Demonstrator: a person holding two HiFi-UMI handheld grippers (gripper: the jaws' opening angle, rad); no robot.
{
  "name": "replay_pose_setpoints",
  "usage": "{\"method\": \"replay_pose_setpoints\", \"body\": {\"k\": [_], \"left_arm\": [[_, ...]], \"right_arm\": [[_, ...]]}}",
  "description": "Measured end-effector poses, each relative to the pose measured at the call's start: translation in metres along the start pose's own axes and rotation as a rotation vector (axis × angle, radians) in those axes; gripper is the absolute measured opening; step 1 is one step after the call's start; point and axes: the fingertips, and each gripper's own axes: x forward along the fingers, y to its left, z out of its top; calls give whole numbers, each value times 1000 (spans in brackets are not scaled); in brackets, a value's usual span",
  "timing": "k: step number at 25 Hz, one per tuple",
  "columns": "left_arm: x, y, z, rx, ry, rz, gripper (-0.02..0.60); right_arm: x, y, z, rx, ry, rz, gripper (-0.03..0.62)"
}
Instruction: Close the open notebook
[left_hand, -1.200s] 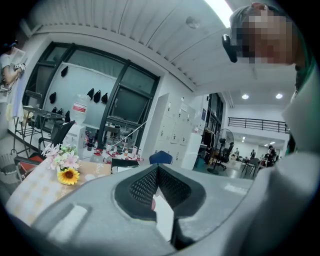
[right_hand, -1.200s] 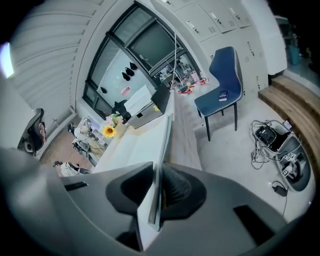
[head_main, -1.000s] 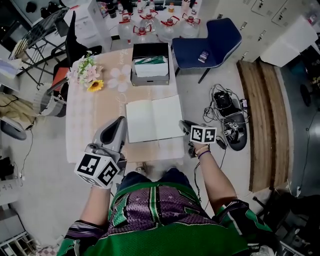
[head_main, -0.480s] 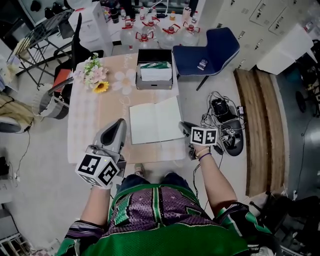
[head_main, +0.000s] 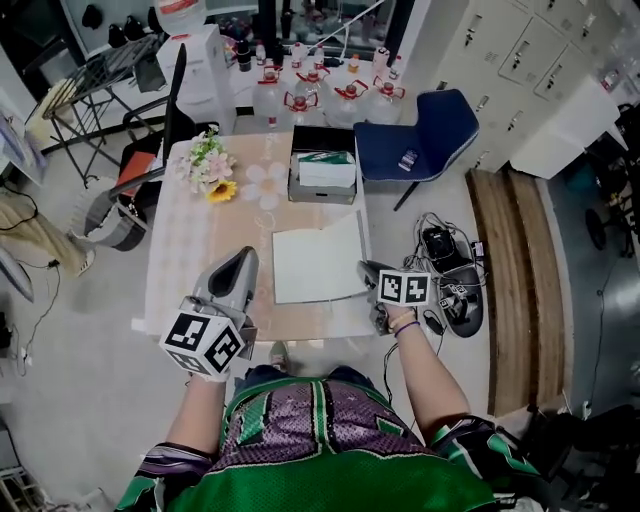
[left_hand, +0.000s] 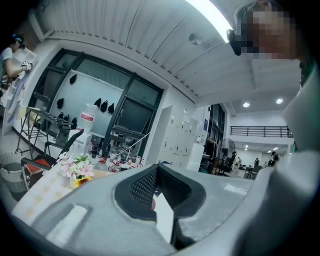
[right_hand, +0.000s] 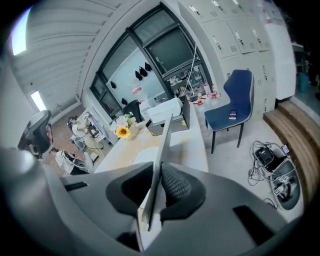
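Notebook: the notebook (head_main: 310, 265) lay on the table (head_main: 180, 250) just right of the frame's centre in the head view. Its left half was flat, and its right half was lifted off the tabletop and tilted up on edge.
Right gripper: the right gripper (head_main: 363, 268) sat at the notebook's lower right corner. In the right gripper view (right_hand: 159, 172) the raised leaf (right_hand: 164, 140) ran edge-on straight up between the two pads. The jaws stood narrowly apart and pinched the leaf. They had just eased open slightly, with the leaf between them.
Left gripper: the left gripper (head_main: 245, 255) hung over the table's lower left part, just left of the notebook and not touching it. In its own view (left_hand: 157, 170) the jaws met at the tips with nothing held.
Flowers: a small bunch (head_main: 212, 165) with one yellow bloom stood at the table's upper left.
Box: a dark open box (head_main: 325, 160) stood at the table's upper edge, above the notebook.
Chair: a blue chair (head_main: 430, 125) stood at the upper right, beside the table.
Floor: a tangle of cables (head_main: 445, 260) lay right of the table, near the right gripper.
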Motion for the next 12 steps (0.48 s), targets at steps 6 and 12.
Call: {"method": "replay_pose_setpoints", "body": {"k": [6,12], "left_arm": [[-7,3,11,16,-7,2,17],[-11,8,12,10,-15,8,17]], "right_arm": [[-3,20,4,-20,-18,-2,58],[2,42,5,-34,-30,13,63]]}}
